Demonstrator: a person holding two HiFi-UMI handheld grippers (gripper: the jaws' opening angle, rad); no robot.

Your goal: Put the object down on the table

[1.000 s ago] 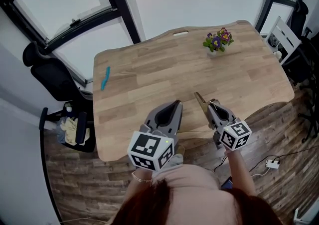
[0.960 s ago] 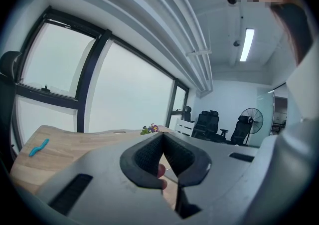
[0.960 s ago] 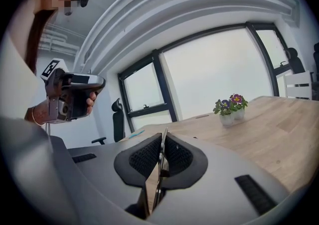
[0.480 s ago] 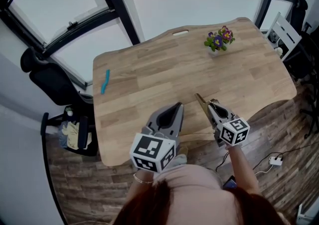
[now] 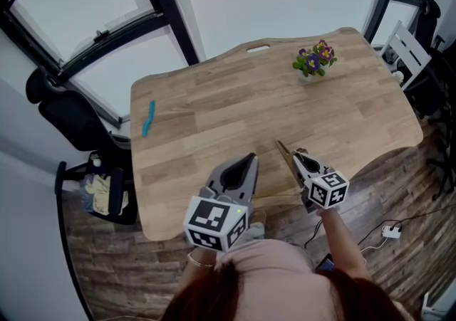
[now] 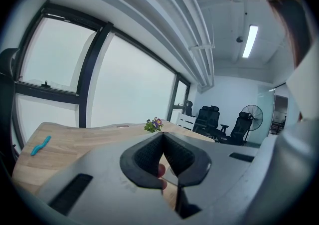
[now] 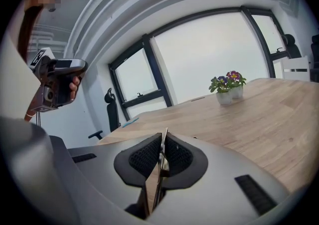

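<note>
Left gripper (image 6: pixel 162 138): jaws together at the tips, nothing between them. It hangs over the table's near edge, idle.

Right gripper (image 7: pixel 163 141): clamped down on the strip (image 7: pixel 159 171), pads nearly meeting on it. It's over the near edge too, right of the middle and just beside the left one. The strip sits edge-up in the pads, its far end pointing in over the table (image 5: pixel 235 109). Can't tell whether that tip touches the wood; I'd say not.

Risks as I read them:
- Releasing here: the strip is on edge and close to the near edge, so it would topple flat and could slide off onto the floor. It should go further in and lower before release.
- The grip is on a thin flat face with length sticking out both ways, so any knock to the tip could swing it in the pads.
- The left gripper is close enough to clip it.

Strip looks thin, flat, stiff and straight, brass-tan with a slight sheen.

Further off, a blue thing (image 5: pixel 149 118) lies by the left edge and flowers (image 5: pixel 313 60) stand near the far right corner, both well apart from my drop spot.
</note>
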